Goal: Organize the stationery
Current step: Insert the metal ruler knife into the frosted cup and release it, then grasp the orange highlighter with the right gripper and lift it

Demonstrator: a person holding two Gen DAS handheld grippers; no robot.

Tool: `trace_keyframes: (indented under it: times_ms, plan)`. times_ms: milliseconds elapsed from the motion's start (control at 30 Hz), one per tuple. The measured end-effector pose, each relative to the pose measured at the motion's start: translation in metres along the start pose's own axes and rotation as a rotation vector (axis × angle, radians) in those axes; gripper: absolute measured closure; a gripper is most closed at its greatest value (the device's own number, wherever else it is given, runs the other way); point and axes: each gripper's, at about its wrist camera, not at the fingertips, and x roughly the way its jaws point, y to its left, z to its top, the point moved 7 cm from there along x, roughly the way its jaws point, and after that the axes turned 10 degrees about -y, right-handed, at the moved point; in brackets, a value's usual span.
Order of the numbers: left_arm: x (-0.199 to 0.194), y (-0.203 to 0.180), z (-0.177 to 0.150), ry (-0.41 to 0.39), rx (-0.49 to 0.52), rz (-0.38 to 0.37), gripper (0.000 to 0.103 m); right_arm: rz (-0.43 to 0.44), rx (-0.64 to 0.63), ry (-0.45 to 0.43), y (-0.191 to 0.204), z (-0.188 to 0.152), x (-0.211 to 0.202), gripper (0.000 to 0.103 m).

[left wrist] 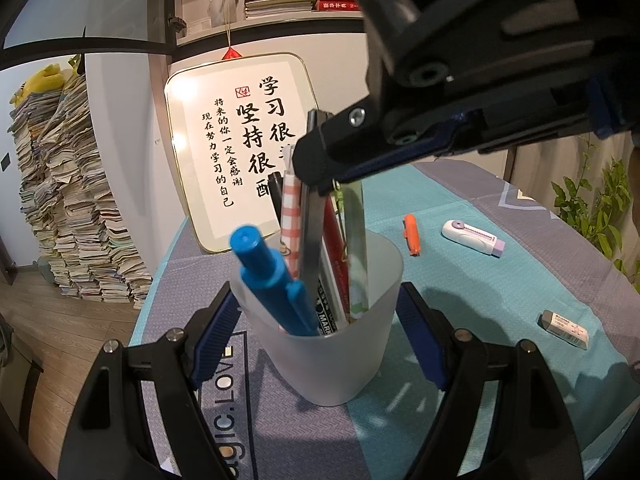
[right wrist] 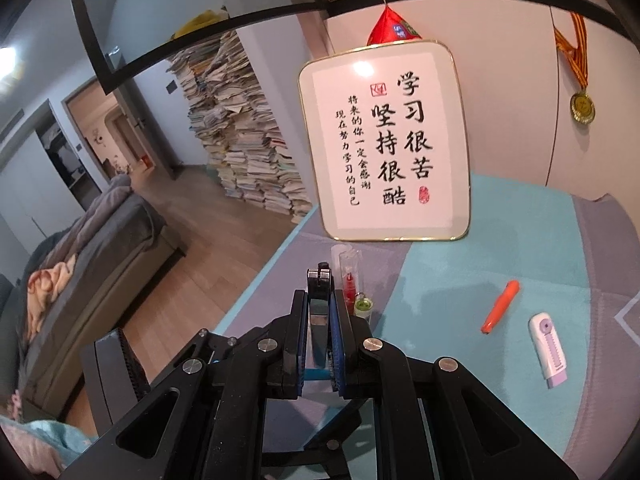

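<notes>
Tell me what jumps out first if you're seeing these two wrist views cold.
The frosted cup crammed with pens, gripped between the left gripper fingers at centre, with the right gripper lowering a slim grey tool into it. Behind stands a framed calligraphy sign. An orange pen, a purple-and-white eraser case and a white eraser lie loose on the teal cloth to the right.

A tall stack of papers (right wrist: 240, 136) rises from the wood-plank floor (right wrist: 224, 248) against a pale wall beside a doorway (right wrist: 116, 136), a grey sofa (right wrist: 100, 248) sits nearer, and a framed calligraphy board (right wrist: 384, 144) stands at the desk's far edge.
</notes>
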Motion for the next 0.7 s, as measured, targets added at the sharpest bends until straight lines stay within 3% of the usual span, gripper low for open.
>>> trace_keyframes:
  times_ms: [467,700]
  plan:
    - [-0.001,0.0,-0.001,-0.001,0.0,0.001,0.025,0.011,0.029,-0.026,-0.002,0.002,-0.015,0.091]
    - [-0.001,0.0,-0.001,-0.001,0.0,0.001,0.025,-0.099,0.113,-0.066,-0.045,0.008,-0.034,0.091]
